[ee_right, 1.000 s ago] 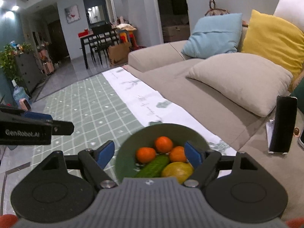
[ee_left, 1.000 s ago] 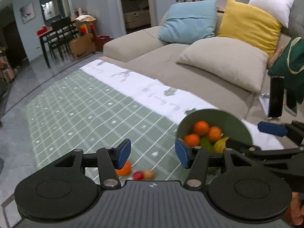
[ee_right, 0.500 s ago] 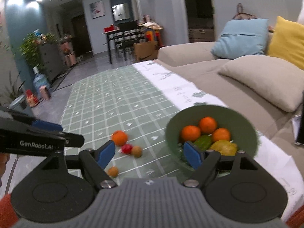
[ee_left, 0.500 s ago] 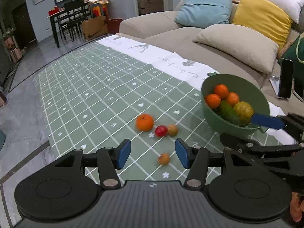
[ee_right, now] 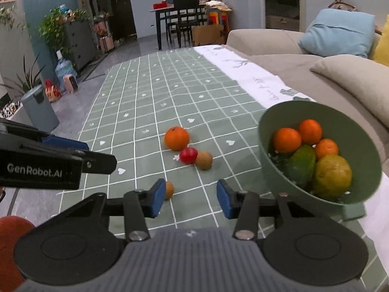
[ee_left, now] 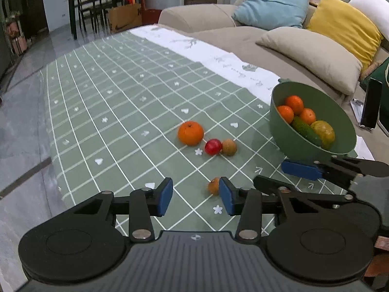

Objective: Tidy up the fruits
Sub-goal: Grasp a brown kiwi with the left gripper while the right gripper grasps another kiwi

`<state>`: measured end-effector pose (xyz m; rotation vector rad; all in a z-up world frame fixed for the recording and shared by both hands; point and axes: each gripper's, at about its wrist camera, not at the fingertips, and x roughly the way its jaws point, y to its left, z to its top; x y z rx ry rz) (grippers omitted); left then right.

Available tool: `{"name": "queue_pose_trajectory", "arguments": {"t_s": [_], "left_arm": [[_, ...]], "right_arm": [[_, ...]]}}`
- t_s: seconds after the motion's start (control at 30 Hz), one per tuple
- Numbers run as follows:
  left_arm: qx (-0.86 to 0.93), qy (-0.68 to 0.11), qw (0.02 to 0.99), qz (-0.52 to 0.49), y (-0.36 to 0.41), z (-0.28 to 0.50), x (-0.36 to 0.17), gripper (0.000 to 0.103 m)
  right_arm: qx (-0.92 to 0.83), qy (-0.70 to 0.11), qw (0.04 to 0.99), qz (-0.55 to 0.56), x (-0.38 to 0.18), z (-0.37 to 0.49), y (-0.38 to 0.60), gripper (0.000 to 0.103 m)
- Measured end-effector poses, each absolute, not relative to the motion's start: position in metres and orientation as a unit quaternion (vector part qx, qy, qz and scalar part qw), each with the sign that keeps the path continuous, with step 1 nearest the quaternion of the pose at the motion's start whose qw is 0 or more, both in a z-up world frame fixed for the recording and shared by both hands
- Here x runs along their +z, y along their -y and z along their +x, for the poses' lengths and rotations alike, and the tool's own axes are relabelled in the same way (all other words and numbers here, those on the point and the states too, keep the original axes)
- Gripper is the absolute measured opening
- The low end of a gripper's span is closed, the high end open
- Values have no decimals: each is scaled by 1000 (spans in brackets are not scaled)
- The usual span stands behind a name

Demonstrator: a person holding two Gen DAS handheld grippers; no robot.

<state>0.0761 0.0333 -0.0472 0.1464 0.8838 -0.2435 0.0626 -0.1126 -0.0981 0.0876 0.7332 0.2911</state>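
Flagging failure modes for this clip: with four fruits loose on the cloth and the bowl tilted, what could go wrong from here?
1. The green plastic bowl sits tilted, with three oranges, a green fruit and a yellowish one inside; a nudge from the right tool might tip it.
2. The small brownish-orange fruit lies by the left tool's pad; a closing pad could roll it away.
3. The red round fruit touches the brown round fruit, so grasping one may push the other.

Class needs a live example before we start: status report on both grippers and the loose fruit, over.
Left gripper open, empty; right gripper open, empty. Four fruits loose on tablecloth: orange, red fruit, brown fruit, small orange fruit nearest. Green bowl part-filled. Path unobstructed.
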Motion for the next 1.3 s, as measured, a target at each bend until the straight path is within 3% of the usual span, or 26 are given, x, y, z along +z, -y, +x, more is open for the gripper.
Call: {"name": "queue_pose_trajectory", "arguments": {"t_s": [0.1, 0.17, 0.47, 0.93, 1.1, 1.3], "left_arm": [[-128, -439, 888, 56, -36, 84, -56, 48], [-138, -443, 884, 53, -34, 88, -62, 45], [-161, -479, 862, 46, -21, 111, -95, 42], [-161, -514, 842, 4, -15, 135, -117, 41], [-148, -525, 838, 6, -14, 141, -124, 27], [-137, -517, 845, 3, -17, 142, -120, 27]], "right_arm": [[147, -362, 920, 31, -106, 75, 106, 40], [145, -364, 920, 16, -111, 82, 103, 28], [147, -383, 912, -22, -135, 96, 106, 18], [149, -383, 911, -34, -148, 103, 109, 18], [154, -384, 910, -34, -151, 104, 107, 18], [153, -375, 913, -41, -151, 108, 102, 18]]}}
